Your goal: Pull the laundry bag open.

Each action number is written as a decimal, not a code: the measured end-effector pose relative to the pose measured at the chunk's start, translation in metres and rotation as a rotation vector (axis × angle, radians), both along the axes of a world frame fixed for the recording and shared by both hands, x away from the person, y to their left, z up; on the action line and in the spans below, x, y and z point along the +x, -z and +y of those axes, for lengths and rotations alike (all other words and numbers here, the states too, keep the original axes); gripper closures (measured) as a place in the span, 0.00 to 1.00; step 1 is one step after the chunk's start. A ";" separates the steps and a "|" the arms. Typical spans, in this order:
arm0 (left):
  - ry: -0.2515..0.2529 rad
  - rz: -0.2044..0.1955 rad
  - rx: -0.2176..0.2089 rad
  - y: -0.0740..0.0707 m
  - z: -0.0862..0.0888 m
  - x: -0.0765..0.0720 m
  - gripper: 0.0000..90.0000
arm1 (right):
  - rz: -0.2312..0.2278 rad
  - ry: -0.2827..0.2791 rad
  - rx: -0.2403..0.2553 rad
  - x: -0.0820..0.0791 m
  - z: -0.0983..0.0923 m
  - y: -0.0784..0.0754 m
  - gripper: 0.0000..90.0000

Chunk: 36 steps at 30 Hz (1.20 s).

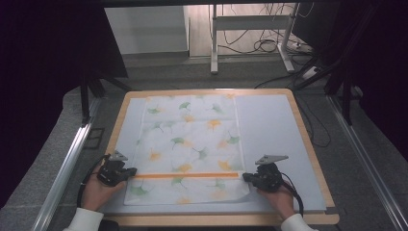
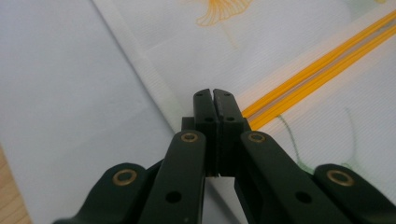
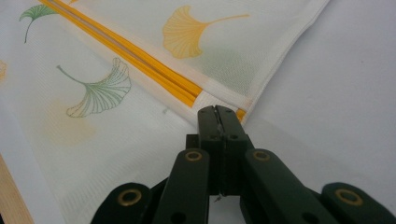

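Left gripper (image 1: 129, 172), lower left: we've got its jaws together at the cloth's (image 1: 190, 144) left edge. Right gripper (image 1: 248, 177), lower right: same at the right edge. Orange stripe (image 1: 186, 175) spans between them, both equally near.

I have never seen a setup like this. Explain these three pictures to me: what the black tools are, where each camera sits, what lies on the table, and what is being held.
A person holds two hand-held tools: the left gripper and the right gripper. The high view looks down from above; the other two cameras ride on the grippers, looking along their black jaws. On the table lies a white cloth printed with leaves and an orange stripe. Both grippers' jaws are shut, at the stripe's ends on the cloth's side edges; whether they pinch cloth is unclear.
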<state>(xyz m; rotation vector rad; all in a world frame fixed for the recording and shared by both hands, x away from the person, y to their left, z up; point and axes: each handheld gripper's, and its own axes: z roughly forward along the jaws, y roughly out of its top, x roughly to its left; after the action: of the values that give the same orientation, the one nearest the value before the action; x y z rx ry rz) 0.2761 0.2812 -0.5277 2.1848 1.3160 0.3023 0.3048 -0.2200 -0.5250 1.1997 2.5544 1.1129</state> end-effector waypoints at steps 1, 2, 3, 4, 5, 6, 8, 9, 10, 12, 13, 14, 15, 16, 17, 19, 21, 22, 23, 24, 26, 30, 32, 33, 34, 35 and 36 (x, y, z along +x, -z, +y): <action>0.000 0.003 -0.006 0.000 0.001 0.000 1.00 | 0.000 0.000 0.000 0.000 0.000 0.000 0.99; -0.002 0.004 -0.009 0.001 0.001 0.000 1.00 | 0.000 0.000 0.000 0.000 0.000 0.000 0.99; -0.002 0.004 -0.009 0.001 0.001 0.000 1.00 | 0.000 -0.001 0.000 0.000 0.000 0.000 0.99; -0.001 0.005 -0.008 0.001 0.000 0.000 1.00 | 0.000 -0.001 0.000 0.000 0.000 0.000 0.99; -0.001 0.005 -0.007 0.001 0.000 0.000 1.00 | -0.001 0.000 -0.001 0.000 0.000 0.000 0.99; 0.001 0.006 -0.005 0.001 0.000 0.001 1.00 | -0.002 0.000 -0.001 0.000 0.000 0.000 0.99; 0.001 0.008 -0.009 0.002 0.000 0.001 1.00 | -0.002 0.000 -0.002 0.000 0.000 0.000 0.99; 0.000 0.007 -0.018 0.002 0.001 0.001 1.00 | -0.002 0.000 -0.002 0.000 0.000 0.000 0.99; -0.001 0.006 -0.028 0.003 0.002 0.001 1.00 | -0.002 0.000 -0.002 0.000 0.000 0.000 0.99; -0.006 0.008 -0.049 0.004 0.004 0.002 1.00 | -0.002 0.000 -0.003 0.000 0.000 0.000 0.99; -0.007 0.009 -0.056 0.004 0.004 0.002 1.00 | -0.002 0.000 -0.002 0.000 0.000 0.000 0.99; -0.009 0.009 -0.062 0.005 0.005 0.002 1.00 | -0.002 0.000 -0.002 0.000 0.000 0.000 0.99; -0.009 0.008 -0.064 0.005 0.005 0.002 1.00 | -0.003 0.000 -0.002 0.000 0.000 0.000 0.99; -0.008 0.005 -0.062 0.005 0.004 0.002 0.99 | -0.003 -0.001 -0.004 0.000 0.000 0.000 0.99; -0.006 0.002 -0.058 0.005 0.004 0.002 0.99 | -0.006 -0.001 -0.005 0.000 0.000 0.000 0.99; -0.001 -0.008 -0.047 0.005 0.002 0.002 0.98 | -0.016 0.000 -0.010 -0.001 0.001 0.000 0.99; -0.004 -0.019 -0.035 0.005 0.002 0.001 0.96 | -0.022 0.000 -0.019 -0.002 0.002 0.000 0.99; -0.011 -0.029 -0.030 0.005 0.002 0.001 0.93 | -0.025 -0.001 -0.022 -0.002 0.002 -0.001 0.99; -0.015 -0.040 -0.026 0.005 0.002 0.000 0.90 | -0.026 -0.002 -0.026 -0.002 0.003 -0.001 0.99; -0.019 -0.047 -0.030 0.005 0.002 -0.001 0.87 | -0.030 -0.002 -0.028 -0.002 0.003 -0.001 0.99; -0.019 -0.074 -0.036 0.004 0.002 -0.003 0.83 | -0.040 -0.005 -0.036 -0.003 0.004 -0.001 0.99; -0.020 -0.164 -0.076 -0.004 0.002 -0.008 0.74 | -0.068 0.006 -0.021 -0.004 0.003 -0.005 0.99; -0.018 -0.205 -0.116 -0.008 0.002 -0.011 0.67 | -0.085 0.003 -0.004 -0.005 0.000 -0.009 0.99; -0.017 -0.216 -0.128 -0.010 0.002 -0.012 0.63 | -0.094 0.001 0.004 -0.006 -0.001 -0.010 0.99; -0.020 -0.223 -0.134 -0.011 0.001 -0.013 0.59 | -0.096 0.002 0.010 -0.006 -0.003 -0.011 0.99; -0.022 -0.225 -0.137 -0.011 0.001 -0.014 0.55 | -0.101 0.001 0.015 -0.006 -0.006 -0.013 0.99; -0.023 -0.226 -0.134 -0.011 0.000 -0.014 0.52 | -0.111 0.001 0.021 -0.007 -0.009 -0.014 0.99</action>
<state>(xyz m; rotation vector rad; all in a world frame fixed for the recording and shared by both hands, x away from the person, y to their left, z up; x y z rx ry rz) 0.2620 0.2813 -0.5164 1.9623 1.2009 0.4425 0.2981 -0.2286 -0.5113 1.1108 2.4662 1.1738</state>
